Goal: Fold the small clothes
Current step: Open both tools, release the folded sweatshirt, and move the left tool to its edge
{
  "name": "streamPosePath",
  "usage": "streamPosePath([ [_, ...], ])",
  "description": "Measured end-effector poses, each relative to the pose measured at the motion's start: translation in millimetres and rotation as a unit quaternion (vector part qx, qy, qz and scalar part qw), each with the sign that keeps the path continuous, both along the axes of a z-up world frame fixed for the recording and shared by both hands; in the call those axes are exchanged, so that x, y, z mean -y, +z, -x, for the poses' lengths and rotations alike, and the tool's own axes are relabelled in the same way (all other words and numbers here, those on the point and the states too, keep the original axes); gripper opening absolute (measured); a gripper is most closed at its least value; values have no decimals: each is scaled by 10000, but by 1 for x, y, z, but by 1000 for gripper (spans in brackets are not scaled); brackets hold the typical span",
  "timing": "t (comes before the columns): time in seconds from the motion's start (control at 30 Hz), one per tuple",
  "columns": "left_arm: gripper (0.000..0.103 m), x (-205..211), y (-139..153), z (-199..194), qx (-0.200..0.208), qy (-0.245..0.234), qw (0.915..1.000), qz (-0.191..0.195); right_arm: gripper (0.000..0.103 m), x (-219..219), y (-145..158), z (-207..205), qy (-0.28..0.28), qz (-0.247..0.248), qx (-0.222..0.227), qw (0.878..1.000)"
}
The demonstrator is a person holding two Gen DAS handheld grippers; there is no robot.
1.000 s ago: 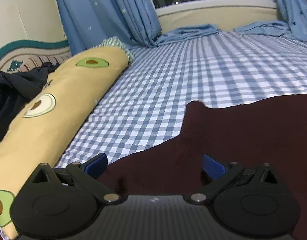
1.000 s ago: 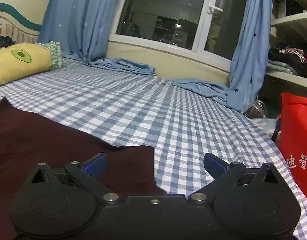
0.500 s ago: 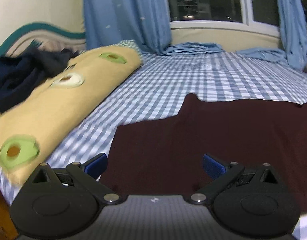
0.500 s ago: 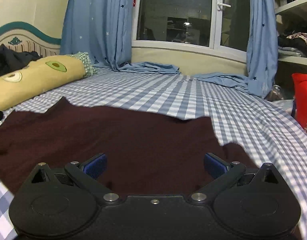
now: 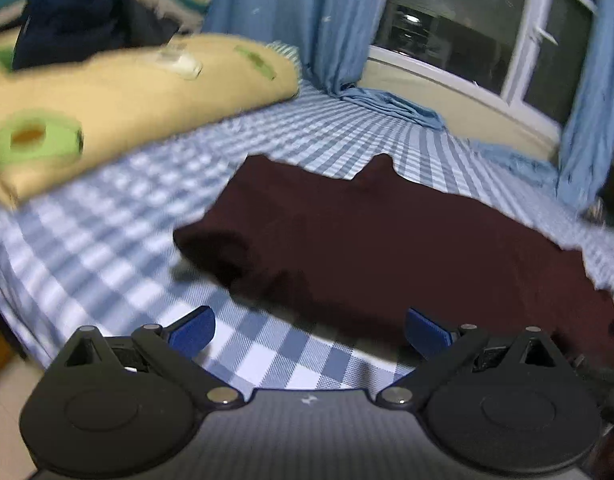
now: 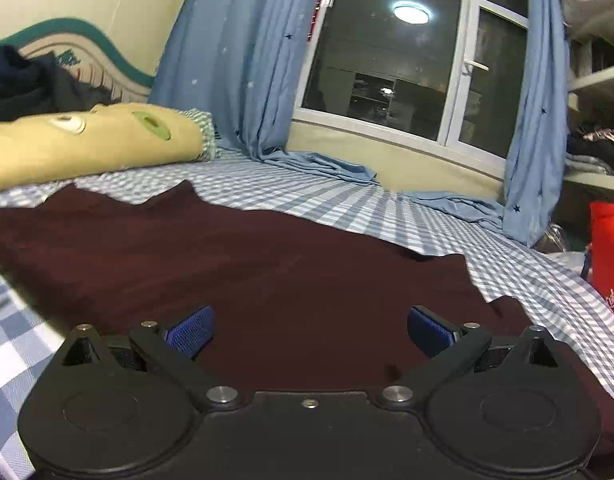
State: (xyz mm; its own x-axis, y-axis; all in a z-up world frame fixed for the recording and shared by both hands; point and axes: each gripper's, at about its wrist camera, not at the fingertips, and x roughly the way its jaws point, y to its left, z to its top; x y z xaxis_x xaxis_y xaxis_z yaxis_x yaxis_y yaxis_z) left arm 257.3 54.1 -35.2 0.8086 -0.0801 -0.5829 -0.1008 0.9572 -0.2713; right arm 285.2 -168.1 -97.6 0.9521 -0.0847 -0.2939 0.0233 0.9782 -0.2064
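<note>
I see both my left gripper (image 5: 309, 332) and right gripper (image 6: 310, 332) spread wide and empty, the maroon garment (image 6: 267, 280) lying ahead of their fingertips.

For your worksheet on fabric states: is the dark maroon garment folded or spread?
Mostly spread: the maroon garment lies flat across the checked sheet; its left end looks bunched.

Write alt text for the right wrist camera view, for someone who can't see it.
A dark maroon garment lies spread flat on a blue-checked bed sheet, with the open right gripper over its near edge, holding nothing. Behind are a yellow avocado-print pillow, blue curtains and a dark window.
</note>
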Motion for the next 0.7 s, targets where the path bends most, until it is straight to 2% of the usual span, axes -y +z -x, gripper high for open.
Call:
streamPosePath([
  [0.1, 102, -9, -12, -8, -54, 46, 9995, 299, 103, -10, -8, -4, -136, 264, -23, 9996],
  [0.37, 102, -11, -24, -22, 103, 163, 9990, 411, 103, -21, -15, -2, -249, 671, 104, 9974],
  [0.53, 102, -5, -24, -29, 8, 245, 9994, 245, 103, -30, -20, 0, -324, 994, 199, 9943],
  [0.7, 102, 0, -24, -34, -36, 290, 9995, 89, 103, -29, -21, -1, -319, 1017, 206, 9941],
])
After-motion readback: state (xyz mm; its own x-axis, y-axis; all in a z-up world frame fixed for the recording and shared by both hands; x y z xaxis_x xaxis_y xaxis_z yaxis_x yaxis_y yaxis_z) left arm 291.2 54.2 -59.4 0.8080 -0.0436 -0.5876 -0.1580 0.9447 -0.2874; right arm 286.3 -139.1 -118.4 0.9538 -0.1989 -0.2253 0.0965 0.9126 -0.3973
